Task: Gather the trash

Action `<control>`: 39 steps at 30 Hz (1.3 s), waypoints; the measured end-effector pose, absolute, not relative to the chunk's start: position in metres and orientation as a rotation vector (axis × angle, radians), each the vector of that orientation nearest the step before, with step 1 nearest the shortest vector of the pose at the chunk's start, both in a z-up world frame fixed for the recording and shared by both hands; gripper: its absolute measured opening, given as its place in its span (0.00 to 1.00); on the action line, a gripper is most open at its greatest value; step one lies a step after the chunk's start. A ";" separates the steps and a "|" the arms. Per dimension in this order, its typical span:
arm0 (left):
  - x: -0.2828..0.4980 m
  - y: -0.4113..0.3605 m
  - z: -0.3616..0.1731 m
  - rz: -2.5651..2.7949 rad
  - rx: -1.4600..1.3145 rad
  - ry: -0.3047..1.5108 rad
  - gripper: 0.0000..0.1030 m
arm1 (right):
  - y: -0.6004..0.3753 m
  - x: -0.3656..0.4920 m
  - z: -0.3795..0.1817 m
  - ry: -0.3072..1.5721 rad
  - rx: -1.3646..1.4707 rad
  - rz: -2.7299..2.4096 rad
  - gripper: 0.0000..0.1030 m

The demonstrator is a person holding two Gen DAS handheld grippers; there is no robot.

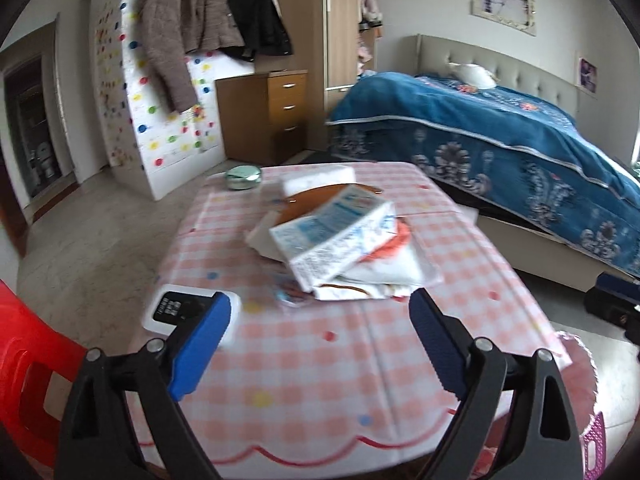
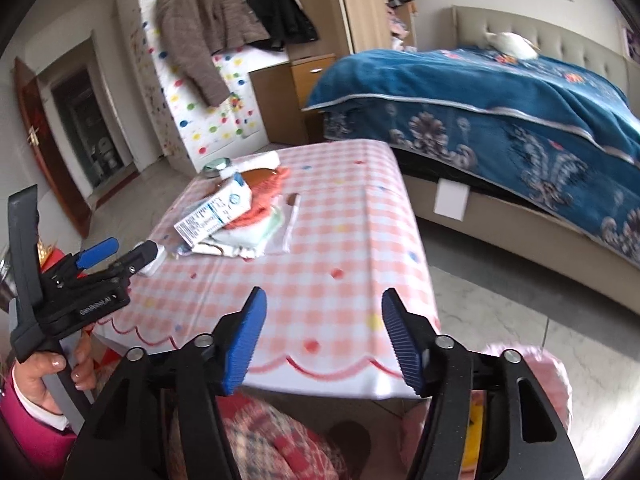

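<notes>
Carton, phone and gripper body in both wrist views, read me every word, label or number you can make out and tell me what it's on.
Carton: blue and black print on its faces, too blurred to read.
Black device on the table's left: white marks on it, too blurred to read.
Left hand-held gripper: small white lettering on its body, too small to read with certainty.
Wall poster: dark marks only, not readable.
No text reads clearly.

Soft daylight, motion blur throughout, fisheye-bent dark corners.
</notes>
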State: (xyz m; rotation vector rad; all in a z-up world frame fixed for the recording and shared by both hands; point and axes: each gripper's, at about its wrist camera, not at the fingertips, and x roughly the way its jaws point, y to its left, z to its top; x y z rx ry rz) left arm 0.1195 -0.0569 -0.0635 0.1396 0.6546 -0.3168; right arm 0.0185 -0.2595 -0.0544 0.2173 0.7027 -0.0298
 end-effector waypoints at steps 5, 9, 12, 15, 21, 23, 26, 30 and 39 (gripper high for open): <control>0.145 -0.059 -0.074 -0.290 0.174 0.674 0.86 | -0.249 0.053 -0.049 0.692 0.207 0.000 0.62; 0.163 -0.066 -0.086 -0.288 0.203 0.695 0.86 | -0.246 0.076 -0.048 0.696 0.214 0.011 0.62; 0.175 -0.071 -0.095 -0.289 0.215 0.715 0.86 | -0.248 0.088 -0.049 0.705 0.220 0.015 0.62; 0.187 -0.076 -0.103 -0.294 0.225 0.733 0.86 | -0.250 0.098 -0.053 0.718 0.227 0.013 0.62; 0.203 -0.087 -0.114 -0.310 0.242 0.760 0.86 | -0.257 0.109 -0.060 0.735 0.243 0.005 0.62; 0.207 -0.091 -0.119 -0.313 0.249 0.772 0.86 | -0.258 0.111 -0.062 0.738 0.247 0.005 0.62; 0.213 -0.092 -0.123 -0.328 0.240 0.805 0.82 | -0.260 0.111 -0.065 0.742 0.255 0.004 0.62; 0.214 -0.084 -0.121 -0.341 0.188 0.820 0.53 | -0.261 0.108 -0.065 0.743 0.260 0.004 0.62; 0.196 -0.057 -0.099 -0.373 0.106 0.784 0.11 | -0.254 0.090 -0.057 0.721 0.258 0.014 0.62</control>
